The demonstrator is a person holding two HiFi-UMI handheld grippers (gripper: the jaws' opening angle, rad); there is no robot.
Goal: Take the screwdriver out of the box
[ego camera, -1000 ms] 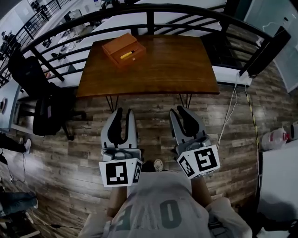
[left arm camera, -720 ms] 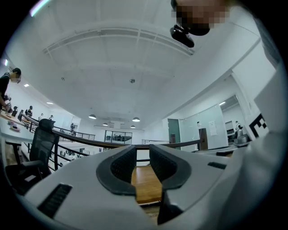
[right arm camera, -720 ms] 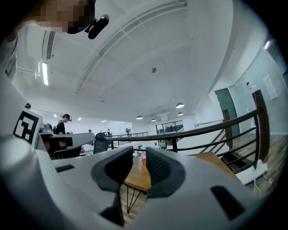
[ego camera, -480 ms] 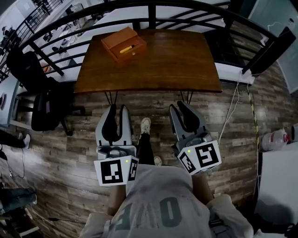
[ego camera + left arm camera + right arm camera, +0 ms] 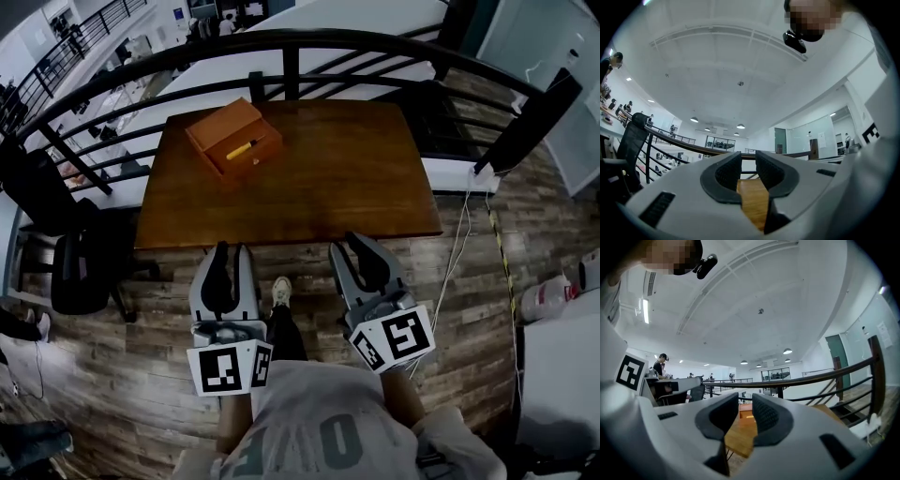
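An open wooden box (image 5: 232,142) stands on the far left part of the brown table (image 5: 347,169). A yellow-handled screwdriver (image 5: 241,149) lies inside it. My left gripper (image 5: 232,249) hangs level just short of the table's near edge, well below the box in the head view. Its jaws stand a narrow gap apart with nothing between them. My right gripper (image 5: 346,242) is beside it at the same edge, also slightly apart and holding nothing. In the left gripper view (image 5: 748,157) only the table top (image 5: 754,201) shows between the jaws. The right gripper view (image 5: 745,399) shows the box (image 5: 745,409) far ahead.
A black curved railing (image 5: 375,47) runs close behind the table. A black office chair (image 5: 80,272) stands left of the table. A white cable (image 5: 464,234) trails over the wooden floor at the right. The person's shoe (image 5: 281,291) is between the grippers.
The person has stepped toward the table. Both grippers have come forward together to its near edge, and their jaw gaps look unchanged.
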